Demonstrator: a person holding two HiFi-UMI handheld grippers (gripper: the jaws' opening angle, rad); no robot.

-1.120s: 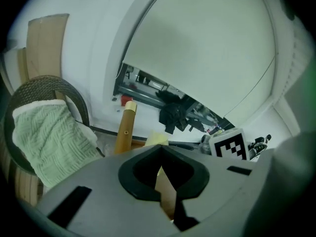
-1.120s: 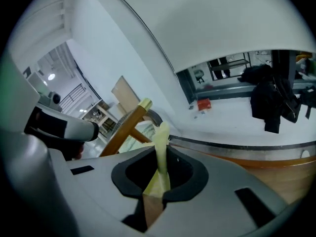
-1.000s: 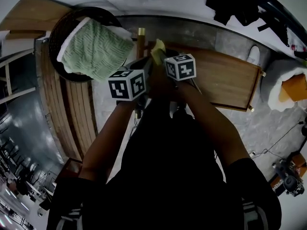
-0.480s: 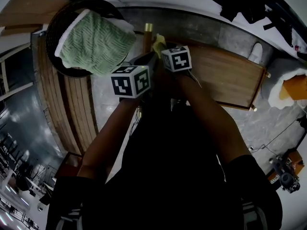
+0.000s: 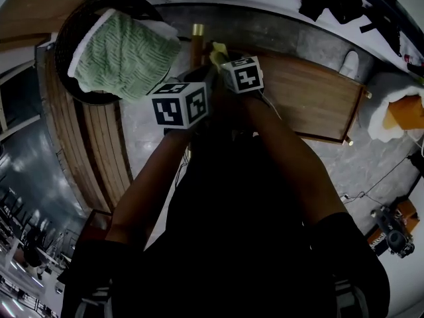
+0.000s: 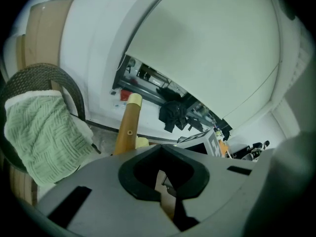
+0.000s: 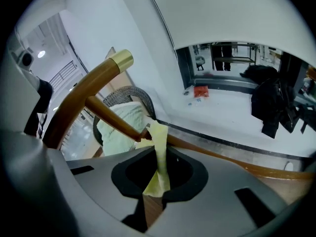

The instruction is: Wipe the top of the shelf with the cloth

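While its jaws pinch the yellow cloth (image 7: 159,154), the right gripper (image 7: 157,191) sits over the left end of the wooden shelf (image 5: 311,105). The left gripper (image 6: 165,194), just beside it, is closed on nothing. A green towel (image 5: 122,52) lies nearby.

- Indoor test or studio room fitted out with home-type furnishing
- Bare white walls (image 6: 98,43) and grey speckled floor (image 5: 377,167)
- Wooden shelf (image 5: 311,101) near a woven basket (image 5: 65,38) holding a green towel (image 5: 122,55)
- Camera equipment (image 5: 392,238) standing on the floor
- Dark clothing (image 5: 324,2) heaped near the wall
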